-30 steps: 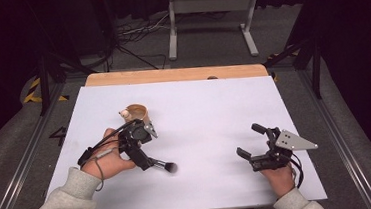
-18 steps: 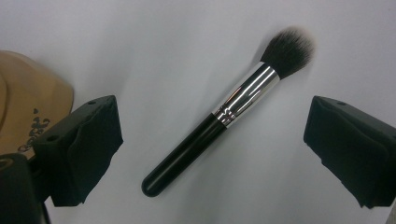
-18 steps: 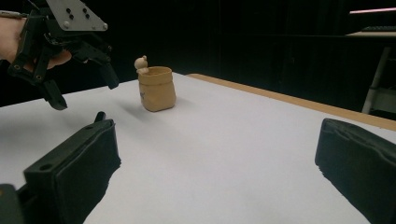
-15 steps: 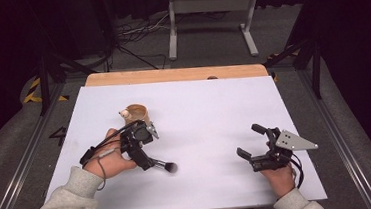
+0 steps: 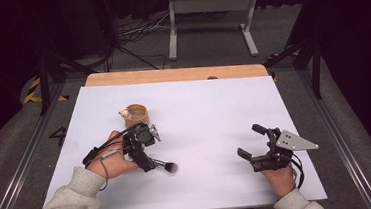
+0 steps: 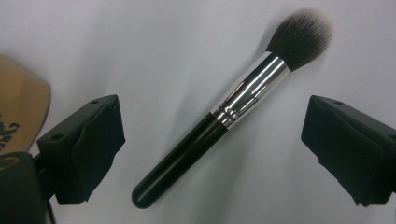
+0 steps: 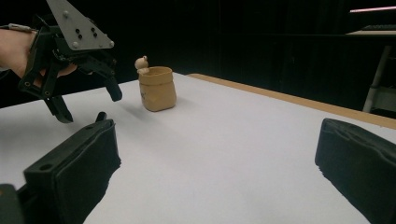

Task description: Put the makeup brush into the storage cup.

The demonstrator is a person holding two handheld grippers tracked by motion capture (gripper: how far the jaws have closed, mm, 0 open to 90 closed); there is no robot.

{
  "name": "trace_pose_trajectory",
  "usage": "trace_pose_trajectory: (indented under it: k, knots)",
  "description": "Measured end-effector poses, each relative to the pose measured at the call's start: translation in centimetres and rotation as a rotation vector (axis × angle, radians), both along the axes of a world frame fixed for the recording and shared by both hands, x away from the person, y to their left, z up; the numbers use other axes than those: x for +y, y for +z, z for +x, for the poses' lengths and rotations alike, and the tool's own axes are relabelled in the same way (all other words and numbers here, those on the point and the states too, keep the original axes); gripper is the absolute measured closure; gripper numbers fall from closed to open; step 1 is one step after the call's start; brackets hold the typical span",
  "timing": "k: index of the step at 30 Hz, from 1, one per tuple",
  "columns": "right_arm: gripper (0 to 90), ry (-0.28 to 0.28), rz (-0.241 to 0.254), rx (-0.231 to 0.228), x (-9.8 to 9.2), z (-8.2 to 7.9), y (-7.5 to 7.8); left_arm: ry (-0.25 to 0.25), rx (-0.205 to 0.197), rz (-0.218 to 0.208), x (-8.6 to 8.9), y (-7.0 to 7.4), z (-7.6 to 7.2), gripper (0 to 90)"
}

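Looks like you're lining up the grab: your left gripper hovers over the makeup brush, fingers wide apart and not touching it. The brush lies flat on the desk, lower left of the high view, near the tan cup. Next you'd drop down and close on the handle. The left gripper view shows the brush centred between the fingers; up high it's half hidden. Your right gripper idles, fingers apart.

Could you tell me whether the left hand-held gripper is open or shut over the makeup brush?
Open. In the left gripper view, the left hand-held gripper has its jaws spread wide on either side of the makeup brush, which lies flat on the table, untouched.
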State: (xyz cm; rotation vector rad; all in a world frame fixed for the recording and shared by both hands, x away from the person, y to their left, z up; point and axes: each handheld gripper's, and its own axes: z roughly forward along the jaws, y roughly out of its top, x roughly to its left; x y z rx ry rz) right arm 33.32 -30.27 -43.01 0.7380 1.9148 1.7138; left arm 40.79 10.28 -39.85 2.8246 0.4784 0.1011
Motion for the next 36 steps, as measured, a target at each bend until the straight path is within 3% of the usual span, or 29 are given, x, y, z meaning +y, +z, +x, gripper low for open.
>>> trace_pose_trajectory:
  k: [14, 22, 36]
  knots:
    - [0.0, 0.0, -0.003, 0.003, 0.0, 0.0, 0.0, -0.016, 0.004, 0.015, -0.2, -0.9, 0.2, 7.8]
    - [0.0, 0.001, -0.004, 0.005, 0.0, 0.0, -0.1, -0.029, 0.028, 0.037, -0.5, -1.5, 0.2, 11.8]
    - [0.0, -0.003, -0.013, 0.01, 0.0, 0.1, -0.1, -0.051, 0.065, 0.079, -0.6, -2.2, 0.4, 25.2]
